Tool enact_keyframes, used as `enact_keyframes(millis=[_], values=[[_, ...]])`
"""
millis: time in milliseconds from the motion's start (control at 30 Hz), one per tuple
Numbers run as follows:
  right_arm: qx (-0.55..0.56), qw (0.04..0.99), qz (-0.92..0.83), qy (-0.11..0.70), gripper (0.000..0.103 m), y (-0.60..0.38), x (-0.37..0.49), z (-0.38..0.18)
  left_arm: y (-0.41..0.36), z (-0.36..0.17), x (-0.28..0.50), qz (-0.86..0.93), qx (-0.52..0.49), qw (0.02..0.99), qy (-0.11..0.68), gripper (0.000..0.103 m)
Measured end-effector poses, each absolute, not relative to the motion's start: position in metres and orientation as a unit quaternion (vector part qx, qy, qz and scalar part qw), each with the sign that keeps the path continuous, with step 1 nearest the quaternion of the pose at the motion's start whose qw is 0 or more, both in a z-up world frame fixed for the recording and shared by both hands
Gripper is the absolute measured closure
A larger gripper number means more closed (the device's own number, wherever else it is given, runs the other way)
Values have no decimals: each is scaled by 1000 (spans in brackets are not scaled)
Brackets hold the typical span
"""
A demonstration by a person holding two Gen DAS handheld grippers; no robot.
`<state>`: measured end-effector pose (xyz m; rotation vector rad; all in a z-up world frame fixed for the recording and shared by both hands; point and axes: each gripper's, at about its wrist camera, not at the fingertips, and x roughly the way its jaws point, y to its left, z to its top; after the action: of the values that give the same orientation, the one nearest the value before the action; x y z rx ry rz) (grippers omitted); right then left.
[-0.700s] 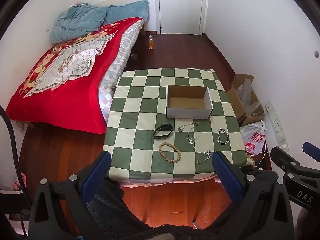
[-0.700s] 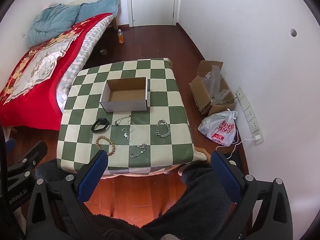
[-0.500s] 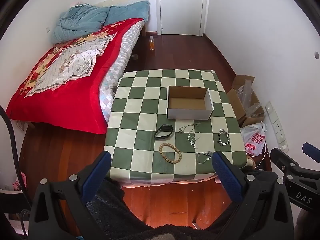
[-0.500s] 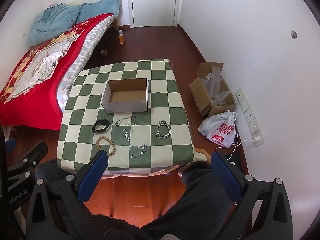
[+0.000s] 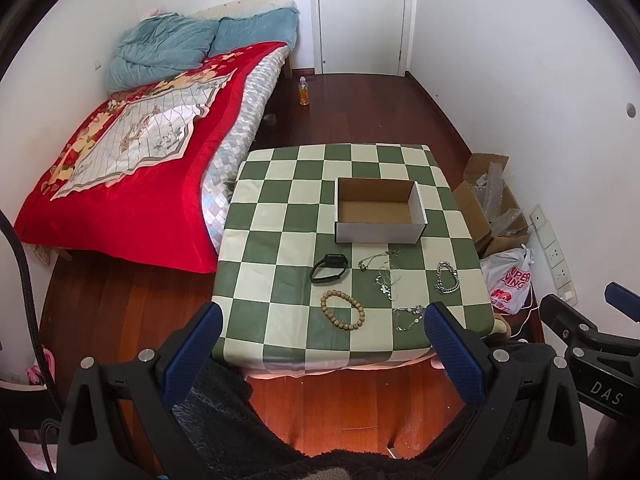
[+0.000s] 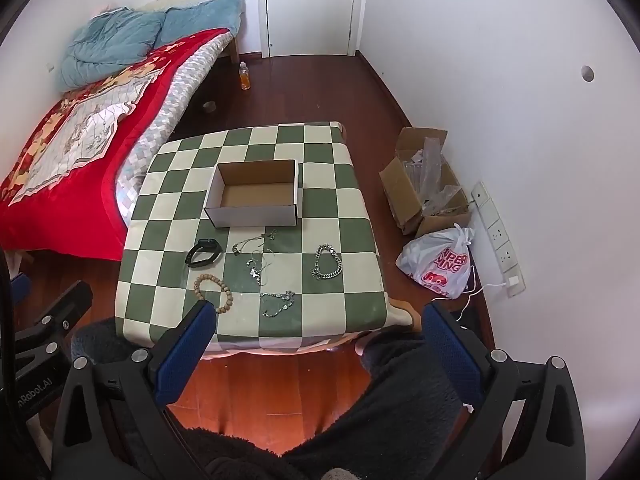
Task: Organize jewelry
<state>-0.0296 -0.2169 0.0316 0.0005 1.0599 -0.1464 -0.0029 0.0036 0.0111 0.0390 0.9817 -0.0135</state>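
Observation:
An open empty cardboard box (image 5: 378, 210) (image 6: 254, 196) sits mid-table on the green checked tablecloth (image 5: 280, 216) (image 6: 332, 208). In front of it lie a black wristband (image 5: 330, 268) (image 6: 204, 253), a wooden bead bracelet (image 5: 343, 309) (image 6: 216, 292), thin silver necklaces (image 5: 384, 272) (image 6: 258, 256), a silver chain bracelet (image 5: 447, 278) (image 6: 327, 262) and a small silver chain (image 5: 409, 317) (image 6: 279, 303). My left gripper (image 5: 320, 336) and right gripper (image 6: 318, 332) are both open and empty, held high above the near table edge.
A red-covered bed (image 5: 132, 168) stands left of the table. An orange bottle (image 5: 305, 92) stands on the wood floor. A cardboard box of plastic (image 6: 426, 184), a white shopping bag (image 6: 442, 262) and wall sockets (image 6: 498, 238) are at the right.
Both views have shifted slightly; the table sits a little lower in frame, as both grippers rose or tilted a bit. Nothing on the table moved.

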Motion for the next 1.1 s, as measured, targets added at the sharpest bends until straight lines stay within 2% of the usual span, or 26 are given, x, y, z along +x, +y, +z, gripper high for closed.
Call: enact_keyframes(millis=[1100], values=[[-4, 863, -68, 501, 0, -220, -34, 44, 0, 14, -3, -11, 15, 883, 470, 0]])
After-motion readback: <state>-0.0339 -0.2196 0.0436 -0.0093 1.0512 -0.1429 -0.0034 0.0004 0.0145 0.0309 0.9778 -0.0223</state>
